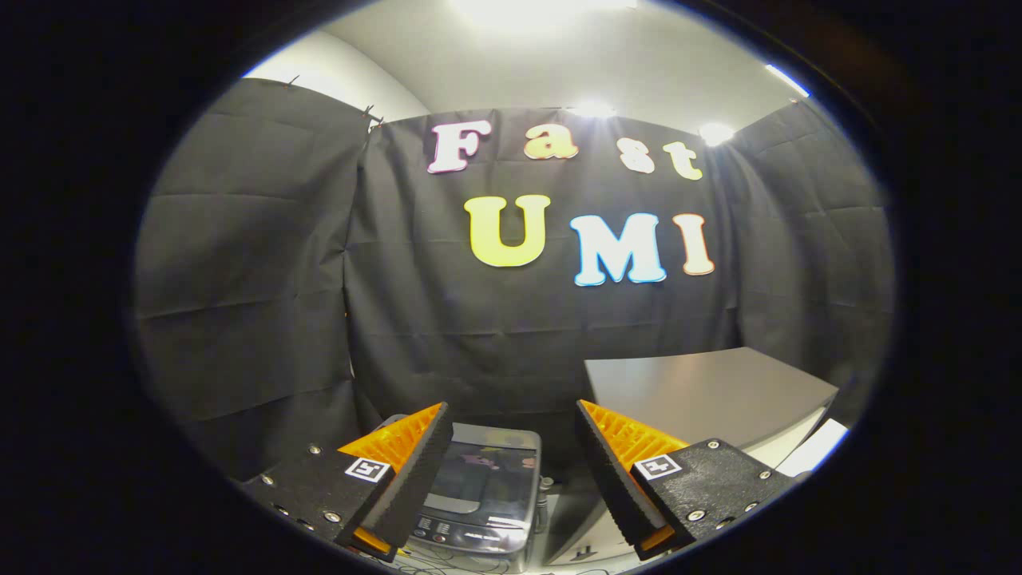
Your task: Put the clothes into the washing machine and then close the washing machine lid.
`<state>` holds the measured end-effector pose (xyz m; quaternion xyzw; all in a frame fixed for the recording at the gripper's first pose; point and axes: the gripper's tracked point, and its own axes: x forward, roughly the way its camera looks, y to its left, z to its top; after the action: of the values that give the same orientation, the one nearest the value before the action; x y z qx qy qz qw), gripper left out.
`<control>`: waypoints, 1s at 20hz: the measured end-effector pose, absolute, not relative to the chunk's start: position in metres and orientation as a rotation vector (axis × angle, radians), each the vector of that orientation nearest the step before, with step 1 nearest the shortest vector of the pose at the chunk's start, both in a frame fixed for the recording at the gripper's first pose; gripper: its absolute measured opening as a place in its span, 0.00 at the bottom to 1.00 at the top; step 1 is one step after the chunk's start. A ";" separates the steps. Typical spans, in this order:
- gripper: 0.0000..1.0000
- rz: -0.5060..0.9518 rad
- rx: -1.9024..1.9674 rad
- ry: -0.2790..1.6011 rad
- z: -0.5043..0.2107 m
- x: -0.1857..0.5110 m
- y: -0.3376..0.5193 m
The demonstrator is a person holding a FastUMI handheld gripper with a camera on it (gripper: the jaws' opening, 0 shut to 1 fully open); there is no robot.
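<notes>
Washing machine [485, 487] beyond open hand-held gripper [509, 431]

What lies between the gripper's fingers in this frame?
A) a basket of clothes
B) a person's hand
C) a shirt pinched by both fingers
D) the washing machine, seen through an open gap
D: the gripper is open and holds nothing, and the washing machine sits below, seen through the gap between its fingers.

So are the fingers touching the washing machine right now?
Apart. In the gripper view the gripper is open with nothing between its fingers, and the washing machine, lid down, sits lower and beyond them, beside a grey table.
</notes>
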<state>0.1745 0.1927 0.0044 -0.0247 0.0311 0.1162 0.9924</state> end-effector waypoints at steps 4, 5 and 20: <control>0.95 0.197 -0.046 0.034 0.023 0.146 0.138; 0.95 0.190 -0.044 0.027 0.028 0.139 0.125; 0.96 0.058 -0.043 -0.028 0.061 0.060 -0.034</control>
<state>0.0604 -0.0336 0.0612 -0.0217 -0.0141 0.0290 0.9992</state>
